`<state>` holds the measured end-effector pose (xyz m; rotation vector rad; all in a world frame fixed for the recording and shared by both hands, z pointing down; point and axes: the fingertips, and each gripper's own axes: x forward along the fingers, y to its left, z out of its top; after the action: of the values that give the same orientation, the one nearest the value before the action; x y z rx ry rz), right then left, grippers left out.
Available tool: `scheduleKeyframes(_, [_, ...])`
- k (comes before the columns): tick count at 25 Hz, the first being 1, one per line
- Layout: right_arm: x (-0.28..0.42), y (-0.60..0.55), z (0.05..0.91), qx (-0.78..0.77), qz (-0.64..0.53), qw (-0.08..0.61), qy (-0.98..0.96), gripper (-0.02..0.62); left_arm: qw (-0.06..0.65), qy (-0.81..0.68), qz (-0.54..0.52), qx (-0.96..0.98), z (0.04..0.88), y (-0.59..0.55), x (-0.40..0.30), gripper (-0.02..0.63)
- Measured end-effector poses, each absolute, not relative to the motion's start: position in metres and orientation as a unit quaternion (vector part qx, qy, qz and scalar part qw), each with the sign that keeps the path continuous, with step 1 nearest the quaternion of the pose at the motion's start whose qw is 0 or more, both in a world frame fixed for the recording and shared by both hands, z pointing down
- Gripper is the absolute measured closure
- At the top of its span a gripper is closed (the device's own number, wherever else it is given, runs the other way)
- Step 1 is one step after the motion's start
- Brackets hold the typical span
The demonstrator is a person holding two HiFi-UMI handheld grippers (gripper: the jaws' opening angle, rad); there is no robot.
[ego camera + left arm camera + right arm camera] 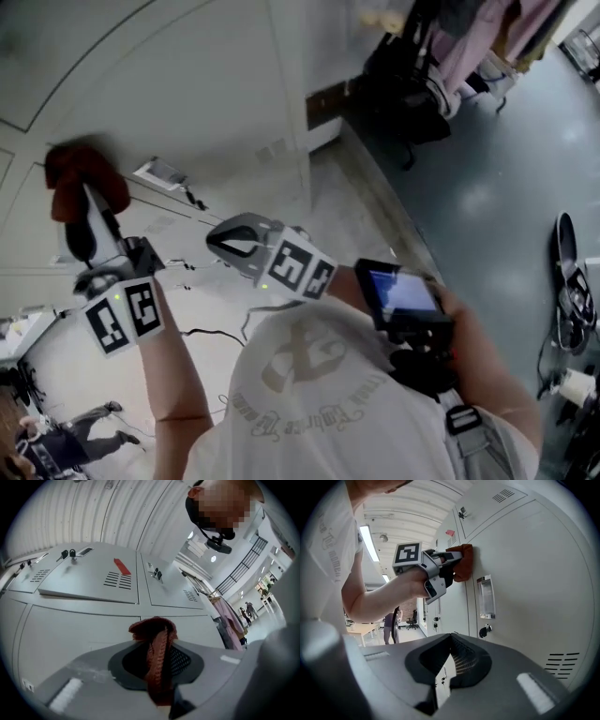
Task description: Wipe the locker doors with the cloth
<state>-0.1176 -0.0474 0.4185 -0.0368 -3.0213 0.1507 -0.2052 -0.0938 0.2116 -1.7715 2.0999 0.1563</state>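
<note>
A rust-red knitted cloth (157, 660) is pinched between the jaws of my left gripper (154, 637). In the head view that left gripper (80, 211) holds the cloth (84, 173) up against a grey locker door (169, 84). From the right gripper view, the cloth (461, 562) is pressed flat on the door (525, 573), above a clear label holder (486, 597), with the left gripper (452, 569) behind it. My right gripper (450, 639) is shut with nothing in it. It hovers lower, close to the same door, as the head view also shows for the right gripper (220, 246).
Rows of grey locker doors (89, 573) with vents and small locks (483, 631) fill the wall. A rack of pink clothes (487, 37) stands to the right, with shoes (572, 281) on the floor. A screen device (403, 295) sits at my chest. People (389, 625) stand far off.
</note>
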Motion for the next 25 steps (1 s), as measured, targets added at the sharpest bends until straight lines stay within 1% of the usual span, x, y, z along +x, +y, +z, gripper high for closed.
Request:
scheduleKeyframes(3, [-0.112,-0.06,0.422,-0.002,0.06,0.07,-0.996,0.588,0.203,0.752,0.036,-0.625,0.203,-0.105,-0.209,0.525])
scheduleKeyframes(7, [-0.133,-0.068,0.418,0.006,0.054,0.073,-0.996,0.588,0.209,0.741,0.045,-0.636,0.178,-0.111,-0.233,0.523])
scheduleKeyframes(12, [-0.137,-0.065,0.418,-0.006,0.049,0.073,-0.996,0.588,0.219,0.749,0.049,-0.624,0.175,-0.096,-0.254,0.523])
scheduleKeyframes(19, [-0.154,-0.065,0.424,-0.014,0.048,0.08,-0.996,0.588,0.24,0.767,0.026,-0.594,0.184,-0.062,-0.31,0.522])
scheduleKeyframes(25, [-0.169,-0.056,0.428,-0.022,0.056,0.083,-0.995,0.588,0.233,0.801,0.067,-0.547,0.175,-0.015,-0.379,0.52])
